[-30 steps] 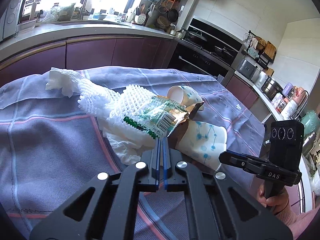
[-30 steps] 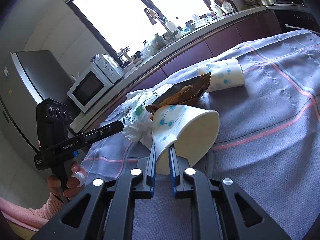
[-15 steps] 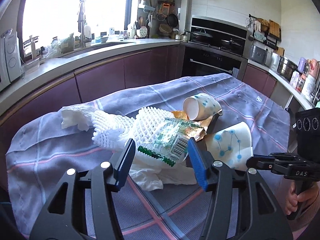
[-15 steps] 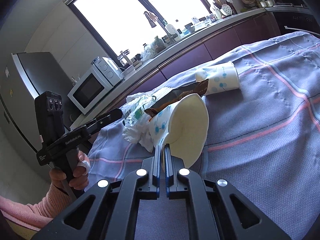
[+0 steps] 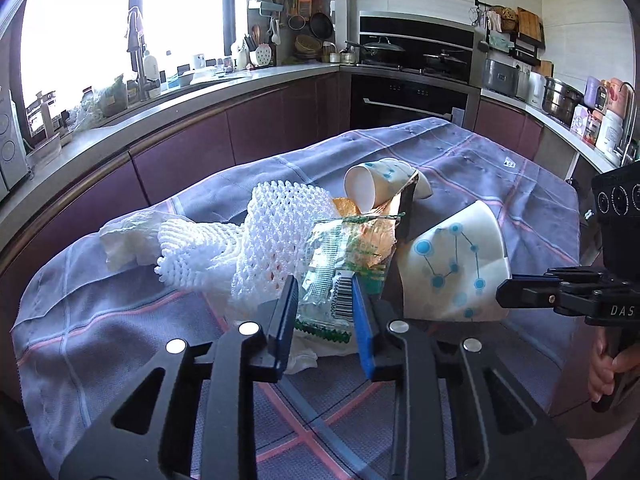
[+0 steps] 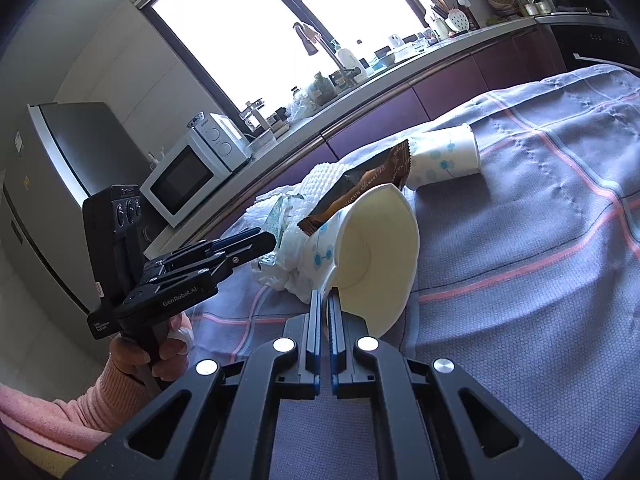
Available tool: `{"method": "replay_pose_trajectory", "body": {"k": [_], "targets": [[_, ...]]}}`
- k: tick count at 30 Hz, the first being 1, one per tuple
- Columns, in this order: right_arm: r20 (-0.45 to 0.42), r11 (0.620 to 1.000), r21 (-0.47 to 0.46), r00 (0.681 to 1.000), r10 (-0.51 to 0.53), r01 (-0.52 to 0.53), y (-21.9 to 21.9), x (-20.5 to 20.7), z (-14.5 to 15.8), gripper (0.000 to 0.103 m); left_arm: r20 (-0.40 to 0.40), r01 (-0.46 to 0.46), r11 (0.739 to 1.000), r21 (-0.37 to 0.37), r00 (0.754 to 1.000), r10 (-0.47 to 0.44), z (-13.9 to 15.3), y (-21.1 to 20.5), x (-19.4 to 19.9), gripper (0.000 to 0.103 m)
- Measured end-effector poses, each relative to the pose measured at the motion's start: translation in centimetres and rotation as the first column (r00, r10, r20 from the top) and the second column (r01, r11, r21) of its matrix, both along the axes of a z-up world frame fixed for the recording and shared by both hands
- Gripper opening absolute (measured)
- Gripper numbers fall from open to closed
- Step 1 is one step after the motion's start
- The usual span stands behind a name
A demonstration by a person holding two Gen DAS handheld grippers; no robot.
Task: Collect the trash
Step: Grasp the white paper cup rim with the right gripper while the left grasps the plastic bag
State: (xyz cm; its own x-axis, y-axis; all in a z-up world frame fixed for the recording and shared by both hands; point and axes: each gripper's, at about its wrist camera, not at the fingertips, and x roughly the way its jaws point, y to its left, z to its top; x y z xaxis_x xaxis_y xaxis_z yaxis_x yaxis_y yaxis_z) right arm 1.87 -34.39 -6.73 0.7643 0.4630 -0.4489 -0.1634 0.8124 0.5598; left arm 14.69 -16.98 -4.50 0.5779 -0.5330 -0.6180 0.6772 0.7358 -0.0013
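A pile of trash lies on the purple cloth [image 5: 120, 320]. My left gripper [image 5: 324, 308] is open, its jaws on either side of a clear green wrapper [image 5: 340, 280] with a barcode. White foam netting [image 5: 280, 232] and crumpled tissue [image 5: 124, 240] lie to its left. A brown snack wrapper [image 6: 360, 188] leans between two paper cups. My right gripper [image 6: 325, 300] is shut on the rim of the near blue-dotted paper cup [image 6: 372, 260], which also shows in the left wrist view [image 5: 452, 264]. The second cup [image 5: 380, 188] lies on its side behind.
The cloth-covered table ends at the right near an oven [image 5: 408, 92] and a counter with pots [image 5: 560, 100]. A long counter with a sink tap [image 6: 316, 48] and a microwave [image 6: 188, 172] runs behind the table.
My left gripper went from shut to wide open, then narrowed around the green wrapper. My right gripper closed on the near cup's rim and tilted it up.
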Motion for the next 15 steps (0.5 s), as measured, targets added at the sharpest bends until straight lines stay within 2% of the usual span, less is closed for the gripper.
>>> {"method": "replay_pose_trajectory", "body": {"k": [7,15], "targets": [[0.042,0.999,-0.021,0.999,0.03,-0.029,0.8,-1.0,1.8,0.002,0.015,-0.002,0.998,-0.068,1.0,0.003,1.6,2.9,-2.4,0.026],[0.071,0.992,-0.027,0.99,0.122,-0.121,3.7,-0.8,3.4,0.003,0.003,-0.07,0.987,-0.145,0.997,0.071,2.9,9.1,-5.1,0.026]]}}
